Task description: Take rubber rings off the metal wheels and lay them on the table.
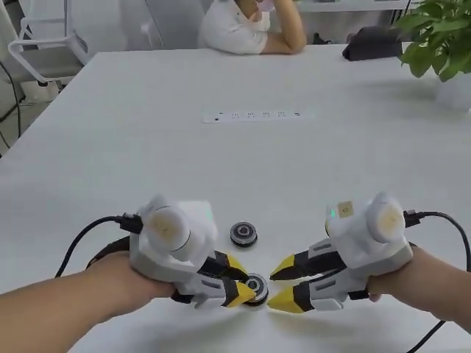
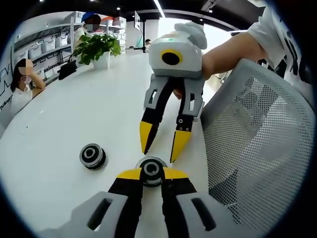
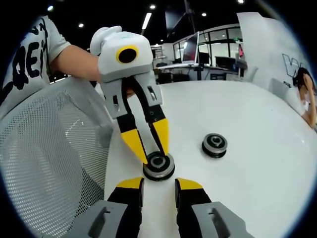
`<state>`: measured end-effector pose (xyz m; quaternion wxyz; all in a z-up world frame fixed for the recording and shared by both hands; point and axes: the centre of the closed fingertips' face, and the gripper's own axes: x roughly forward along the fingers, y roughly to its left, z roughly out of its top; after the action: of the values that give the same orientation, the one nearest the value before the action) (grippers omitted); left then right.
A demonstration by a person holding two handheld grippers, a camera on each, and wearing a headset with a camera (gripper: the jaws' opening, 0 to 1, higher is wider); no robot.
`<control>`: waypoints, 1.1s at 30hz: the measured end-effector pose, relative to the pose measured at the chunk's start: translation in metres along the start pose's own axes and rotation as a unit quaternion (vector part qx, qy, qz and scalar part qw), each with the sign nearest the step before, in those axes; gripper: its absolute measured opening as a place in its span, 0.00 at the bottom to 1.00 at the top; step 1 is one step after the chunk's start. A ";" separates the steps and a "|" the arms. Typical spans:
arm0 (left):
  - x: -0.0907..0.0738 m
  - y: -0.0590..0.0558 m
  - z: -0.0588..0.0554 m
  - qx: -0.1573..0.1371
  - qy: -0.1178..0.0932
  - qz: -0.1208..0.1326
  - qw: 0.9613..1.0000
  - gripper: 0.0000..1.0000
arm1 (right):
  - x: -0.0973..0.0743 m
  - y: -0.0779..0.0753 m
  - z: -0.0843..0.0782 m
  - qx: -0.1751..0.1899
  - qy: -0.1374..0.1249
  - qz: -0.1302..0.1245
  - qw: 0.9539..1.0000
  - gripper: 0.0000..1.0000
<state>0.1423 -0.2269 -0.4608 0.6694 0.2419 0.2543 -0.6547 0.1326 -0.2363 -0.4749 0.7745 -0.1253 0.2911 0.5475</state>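
A metal wheel (image 1: 257,284) (image 2: 151,167) (image 3: 158,166) is gripped between the yellow tips of the left tool (image 1: 239,281) (image 2: 151,174) (image 3: 153,152), low against the white table (image 1: 221,162). The right tool (image 1: 275,287) (image 2: 159,151) (image 3: 158,184) is held facing it with its jaws parted and nothing between them, their tips just short of the wheel. A second wheel (image 1: 243,234) (image 2: 92,155) (image 3: 214,145) is seen lying flat on the table, ahead and to the left of the left tool's tips and untouched by either tool.
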 end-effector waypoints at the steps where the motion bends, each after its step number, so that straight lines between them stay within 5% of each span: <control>1: 0.000 0.000 0.000 0.009 0.001 0.003 1.000 0.09 | 0.001 0.001 0.001 -0.002 0.000 0.001 1.000 0.23; 23: 0.002 0.003 0.001 -0.001 0.001 0.033 0.999 0.07 | 0.011 -0.003 0.005 -0.009 0.011 -0.023 1.000 0.25; 33: 0.002 0.003 0.001 -0.013 -0.006 0.038 0.999 0.07 | 0.007 -0.004 0.000 0.008 0.006 -0.020 1.000 0.17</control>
<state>0.1452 -0.2289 -0.4609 0.6985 0.2387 0.2488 -0.6271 0.1377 -0.2326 -0.4795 0.7846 -0.1281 0.2978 0.5286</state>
